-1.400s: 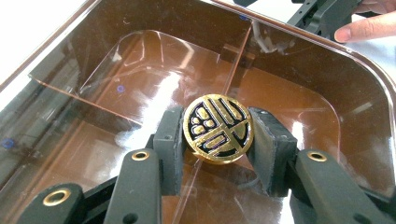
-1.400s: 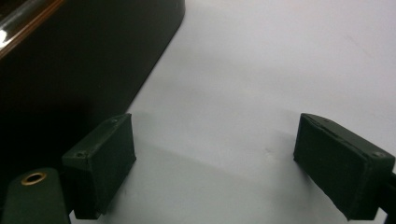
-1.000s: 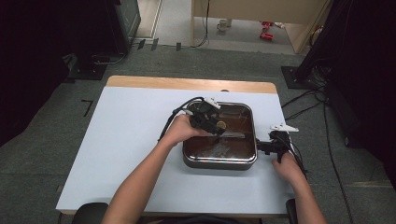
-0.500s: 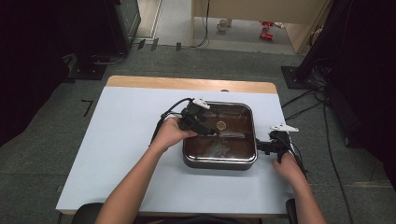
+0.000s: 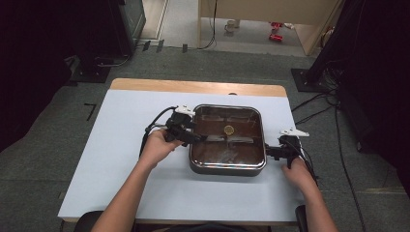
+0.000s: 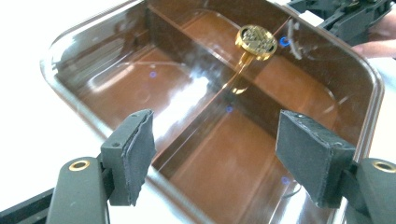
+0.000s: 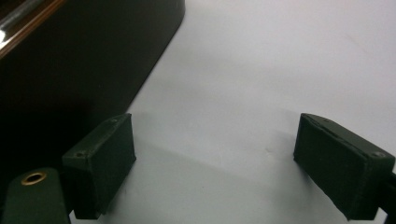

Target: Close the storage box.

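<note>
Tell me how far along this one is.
Done: the gold knob stands on the divider of the brown pan. In hand: the left gripper, its jaws just opened and empty, sits at the pan's left rim. Left: the open right gripper waits beside the pan.

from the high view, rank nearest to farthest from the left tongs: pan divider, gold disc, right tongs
1. pan divider, just right of the left tongs, inside the pan.
2. gold disc, mid-pan, above the divider.
3. right tongs, beyond the pan's right wall.
</note>
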`<act>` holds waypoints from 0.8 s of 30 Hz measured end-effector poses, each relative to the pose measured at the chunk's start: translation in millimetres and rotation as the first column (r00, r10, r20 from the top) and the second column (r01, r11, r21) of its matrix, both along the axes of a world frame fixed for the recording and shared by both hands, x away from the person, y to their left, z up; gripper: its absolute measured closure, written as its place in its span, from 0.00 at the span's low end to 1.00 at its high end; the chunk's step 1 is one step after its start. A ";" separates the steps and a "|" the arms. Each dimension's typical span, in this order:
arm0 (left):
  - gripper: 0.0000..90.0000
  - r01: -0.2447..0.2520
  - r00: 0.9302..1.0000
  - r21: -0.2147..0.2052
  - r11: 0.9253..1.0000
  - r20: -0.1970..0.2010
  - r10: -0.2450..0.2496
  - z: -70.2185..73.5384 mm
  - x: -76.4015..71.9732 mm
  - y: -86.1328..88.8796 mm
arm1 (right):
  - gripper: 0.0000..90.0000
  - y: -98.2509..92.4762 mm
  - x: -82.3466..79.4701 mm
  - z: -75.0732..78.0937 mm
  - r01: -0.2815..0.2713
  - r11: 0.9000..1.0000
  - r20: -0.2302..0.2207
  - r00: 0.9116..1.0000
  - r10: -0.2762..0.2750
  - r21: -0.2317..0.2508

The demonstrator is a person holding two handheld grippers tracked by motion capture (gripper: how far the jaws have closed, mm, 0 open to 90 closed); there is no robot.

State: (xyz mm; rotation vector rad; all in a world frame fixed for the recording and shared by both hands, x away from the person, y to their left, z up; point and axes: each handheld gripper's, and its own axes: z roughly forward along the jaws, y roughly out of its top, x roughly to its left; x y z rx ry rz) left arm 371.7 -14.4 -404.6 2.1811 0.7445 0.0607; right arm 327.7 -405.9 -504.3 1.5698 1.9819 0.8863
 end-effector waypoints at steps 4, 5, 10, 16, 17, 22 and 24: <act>0.30 -0.039 0.999 -0.029 0.999 0.011 0.040 0.9 -8.0 15.6 | 0.13 0.0 0.0 0.0 0.000 1.000 0.000 1.000 0.000 0.000; 0.30 -0.052 0.999 -0.033 0.998 0.013 0.052 0.1 -10.1 20.1 | 0.13 0.0 0.0 0.0 0.000 1.000 0.000 1.000 0.000 0.000; 0.29 -0.098 0.995 -0.024 0.995 0.019 0.099 -5.4 -20.5 35.7 | 0.13 0.0 0.0 0.0 0.000 1.000 0.000 1.000 0.000 0.000; 0.27 -0.134 0.990 -0.023 0.991 0.048 0.135 -14.1 -30.4 49.7 | 0.13 0.0 0.0 0.0 0.000 1.000 0.000 1.000 0.000 0.000; 0.26 -0.143 0.988 -0.024 0.989 0.053 0.144 -16.4 -32.4 51.7 | 0.13 0.1 0.0 0.1 0.001 1.000 -0.001 1.000 -0.001 0.001; 0.24 -0.170 0.983 -0.003 0.985 0.077 0.169 -28.2 -42.9 59.6 | 0.13 0.1 0.0 0.0 0.000 1.000 0.000 1.000 0.000 0.000; 0.23 -0.178 0.980 0.015 0.984 0.097 0.176 -36.1 -49.1 63.2 | 0.13 0.0 0.0 0.0 0.000 1.000 0.000 1.000 0.000 0.000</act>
